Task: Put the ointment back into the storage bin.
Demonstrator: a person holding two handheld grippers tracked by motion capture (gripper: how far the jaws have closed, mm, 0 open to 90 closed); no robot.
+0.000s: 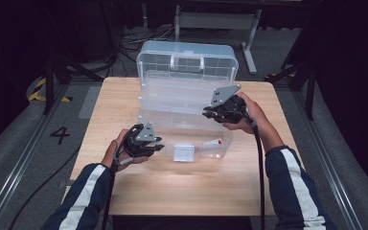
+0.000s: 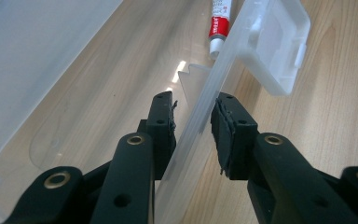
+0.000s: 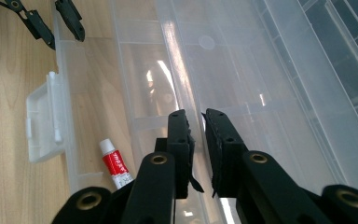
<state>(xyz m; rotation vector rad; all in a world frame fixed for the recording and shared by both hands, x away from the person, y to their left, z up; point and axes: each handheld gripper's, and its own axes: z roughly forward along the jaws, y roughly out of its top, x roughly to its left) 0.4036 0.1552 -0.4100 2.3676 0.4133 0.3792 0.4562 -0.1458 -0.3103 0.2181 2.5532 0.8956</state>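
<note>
Lying lengthwise across table (image 1: pixel 124 191): open box (image 1: pixel 187 96).

We see bare table (image 1: pixel 182 191) on the near side, free for a hand to pass. The open clear box (image 1: pixel 187 129) takes up the middle, and its raised lid (image 1: pixel 187 64) blocks the far side. Inside, a red tube (image 2: pixel 220 23) lies behind the front wall (image 2: pixel 200 116), with its latch (image 1: pixel 183 152) jutting toward us.
</note>
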